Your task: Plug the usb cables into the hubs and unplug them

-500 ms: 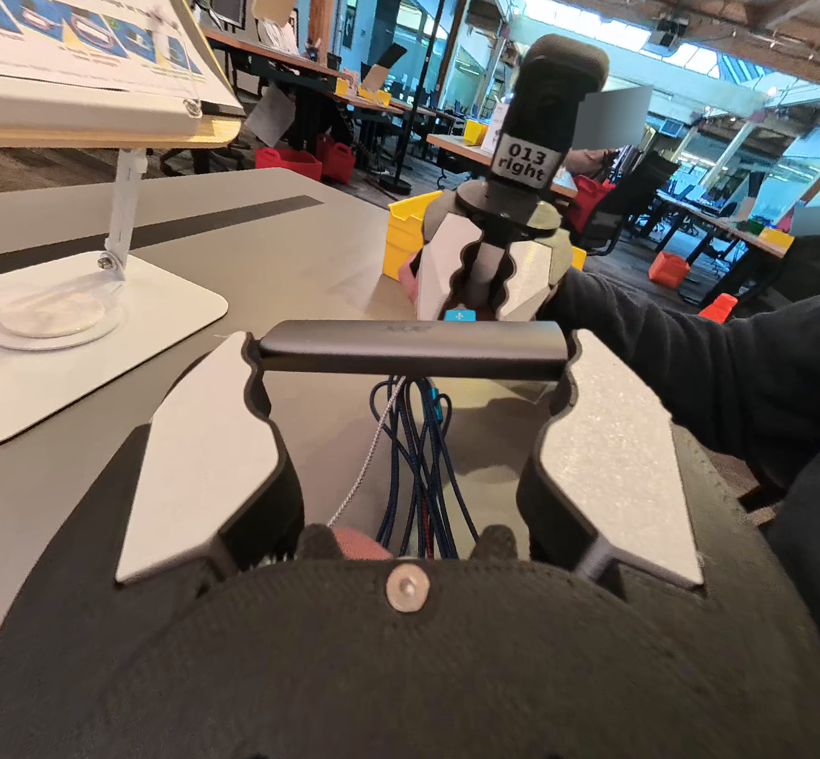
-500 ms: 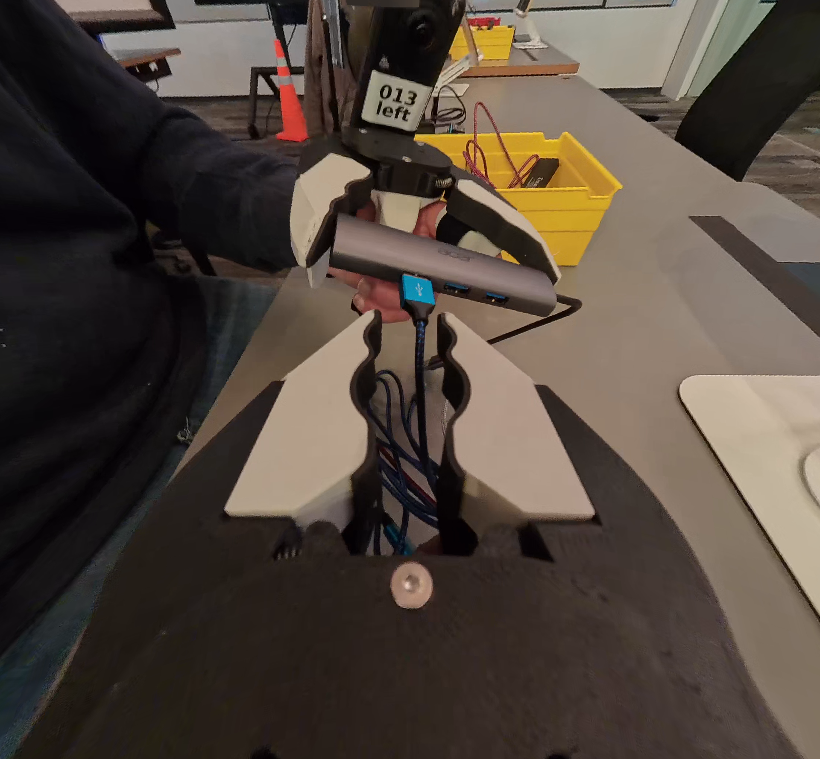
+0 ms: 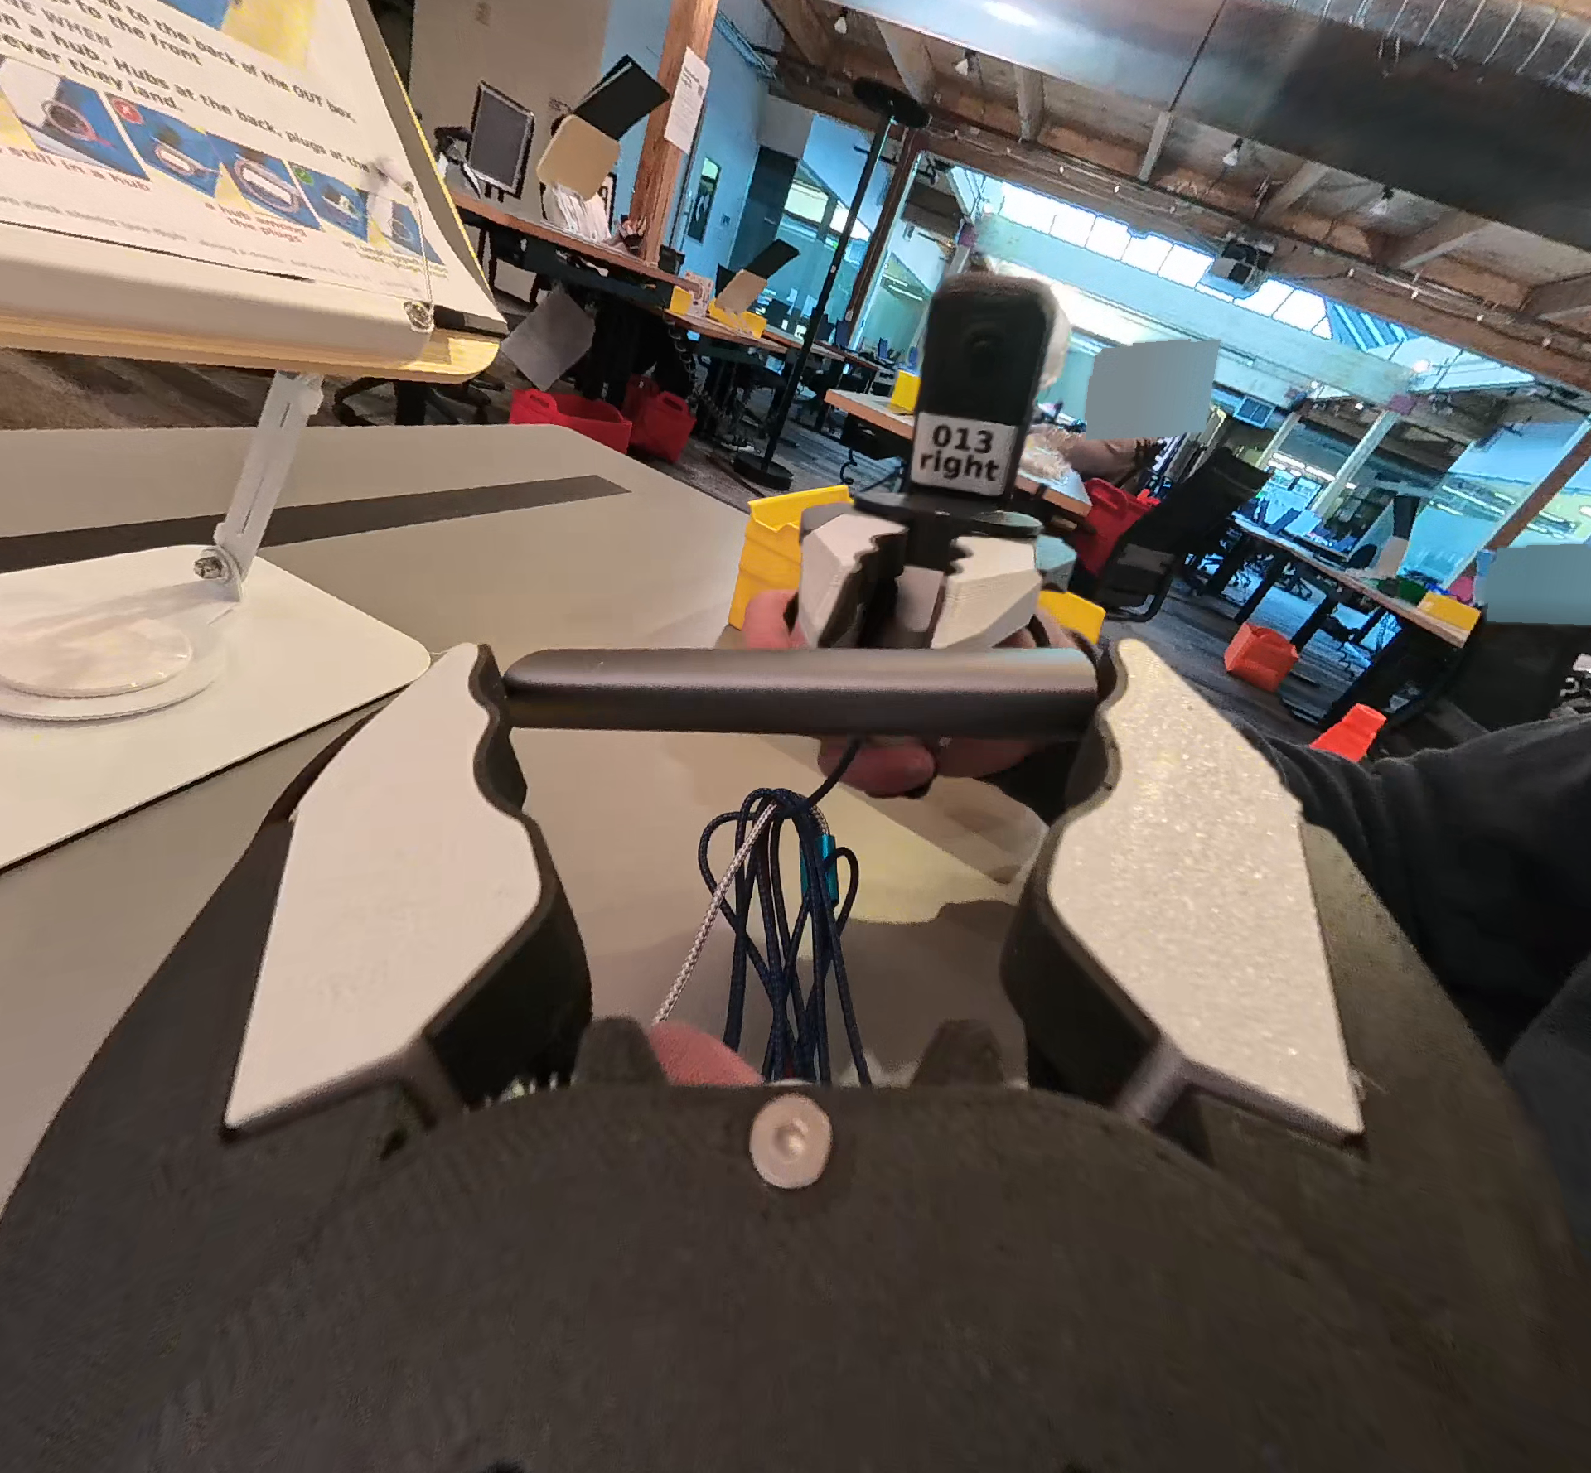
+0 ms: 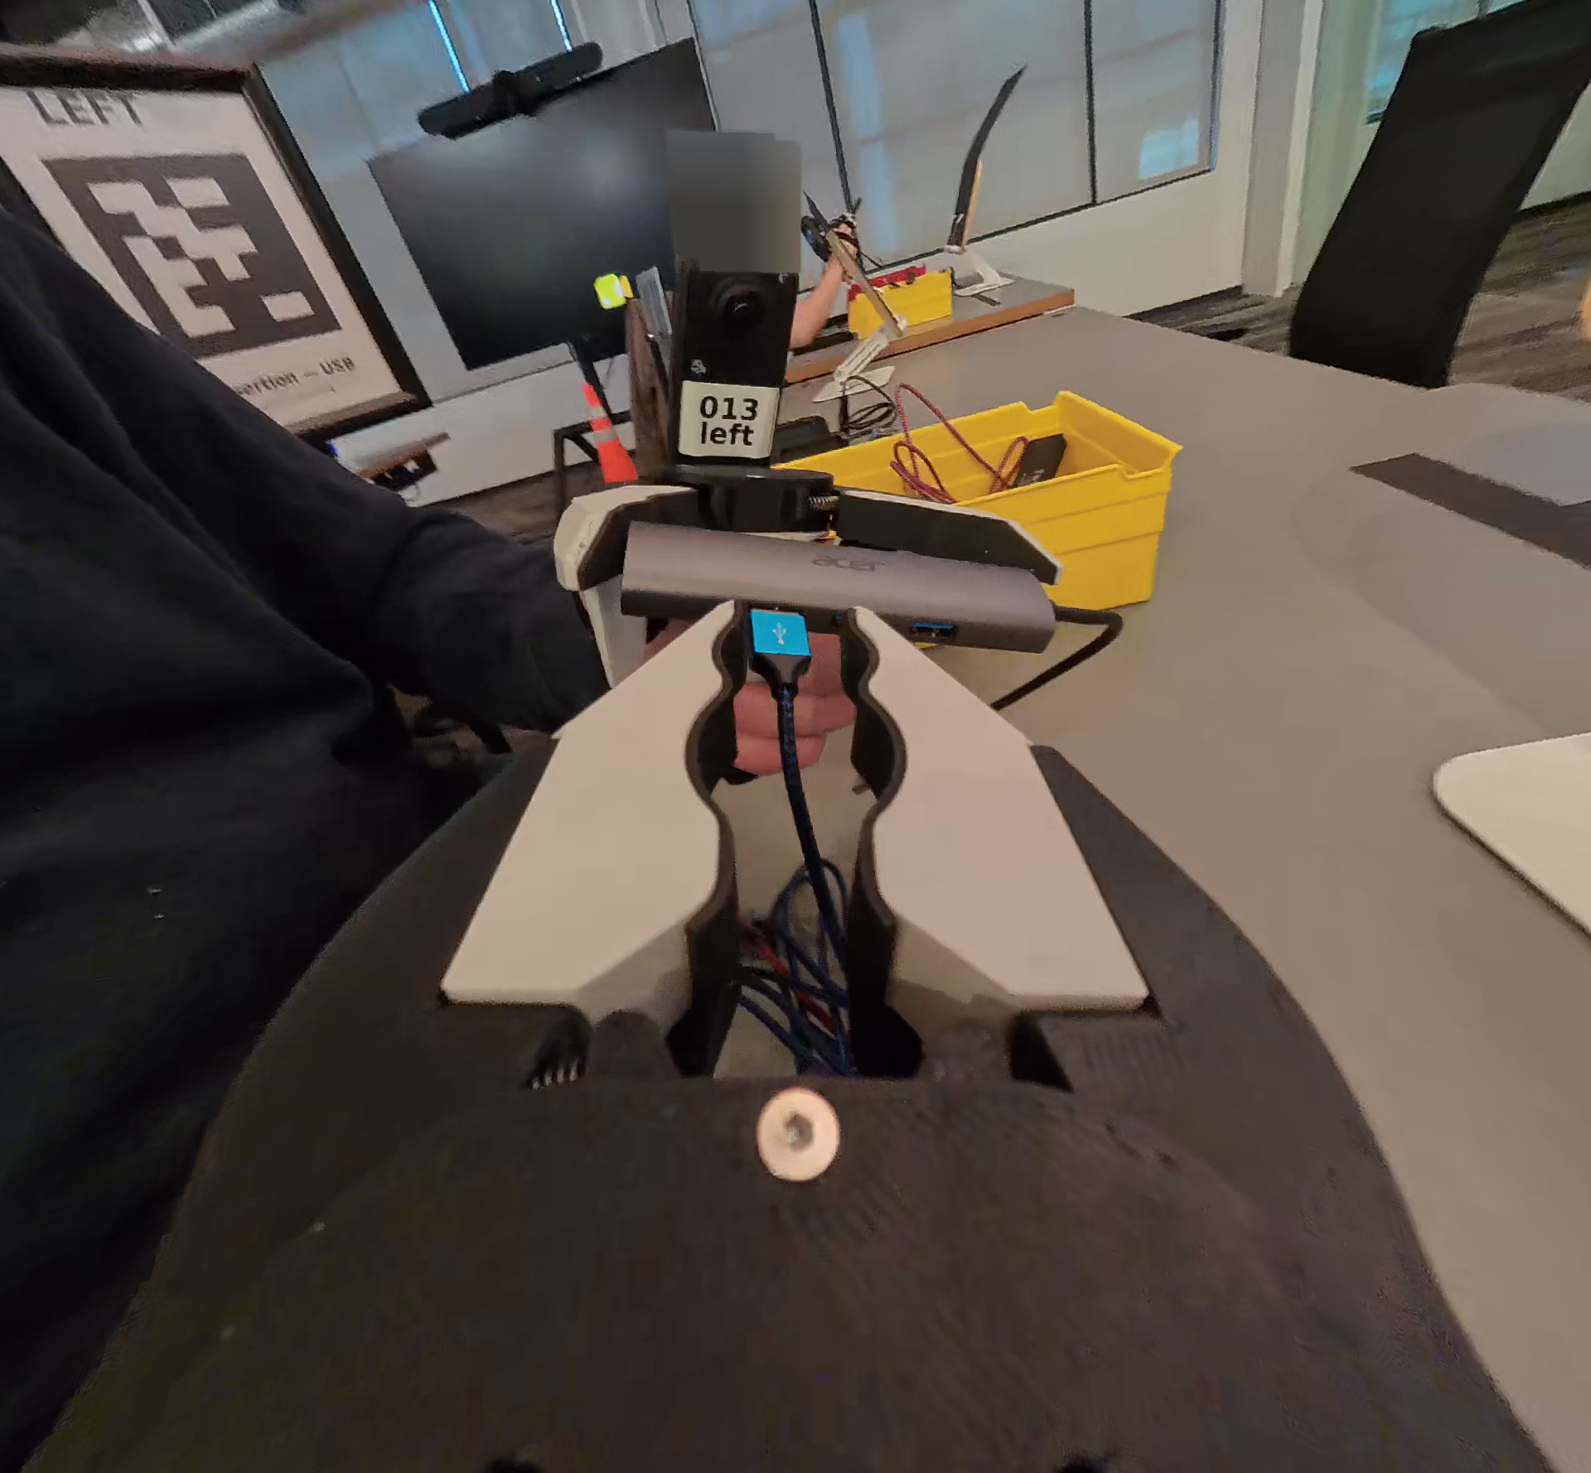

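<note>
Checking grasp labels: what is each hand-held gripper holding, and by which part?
Left hand-held gripper clamps the hub by its two ends. Right hand-held gripper sits around the blue plug without touching it.

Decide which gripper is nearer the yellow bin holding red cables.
Left. The left gripper, clamped on the hub, sits just in front of the bin. The right gripper, around the blue plug, is on the hub's far side from it.

Two tools face each other above the bench

The left tool (image 3: pixel 796 691) clamps the hub (image 3: pixel 796 687) by its two ends; the right tool (image 4: pixel 788 640) has its fingers (image 4: pixel 654 786) apart either side of a blue plug (image 4: pixel 777 636), not gripping it.
</note>
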A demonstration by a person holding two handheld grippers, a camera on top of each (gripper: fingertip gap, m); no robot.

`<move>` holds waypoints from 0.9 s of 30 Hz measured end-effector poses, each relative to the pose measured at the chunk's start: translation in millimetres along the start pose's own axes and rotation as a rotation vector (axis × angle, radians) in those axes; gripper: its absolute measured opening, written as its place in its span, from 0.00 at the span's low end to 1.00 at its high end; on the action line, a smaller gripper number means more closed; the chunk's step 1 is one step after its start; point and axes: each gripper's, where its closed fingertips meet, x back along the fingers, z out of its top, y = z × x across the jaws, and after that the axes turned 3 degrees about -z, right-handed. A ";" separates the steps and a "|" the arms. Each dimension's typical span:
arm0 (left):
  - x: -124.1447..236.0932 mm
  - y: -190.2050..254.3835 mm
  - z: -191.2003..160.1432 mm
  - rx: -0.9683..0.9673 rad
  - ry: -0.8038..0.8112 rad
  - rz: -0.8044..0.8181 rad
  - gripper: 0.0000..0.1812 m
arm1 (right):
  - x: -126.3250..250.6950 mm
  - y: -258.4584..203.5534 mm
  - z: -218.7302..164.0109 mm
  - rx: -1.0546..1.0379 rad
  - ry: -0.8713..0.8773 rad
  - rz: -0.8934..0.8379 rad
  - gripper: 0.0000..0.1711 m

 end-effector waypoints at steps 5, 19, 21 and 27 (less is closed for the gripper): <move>-0.2 2.1 0.4 0.005 0.011 -0.009 0.68 | -1.6 -2.0 -10.2 -0.096 -0.010 0.053 0.14; -0.6 3.8 4.5 0.017 0.045 -0.005 0.68 | -3.5 -9.6 -3.5 -0.212 0.143 0.125 0.07; -0.9 4.1 5.2 0.016 0.050 -0.005 0.68 | -2.9 -9.5 -1.2 -0.222 0.165 0.128 0.07; -0.6 3.6 4.8 0.032 0.061 -0.008 0.68 | -2.8 -8.8 1.8 -0.224 0.195 0.114 0.06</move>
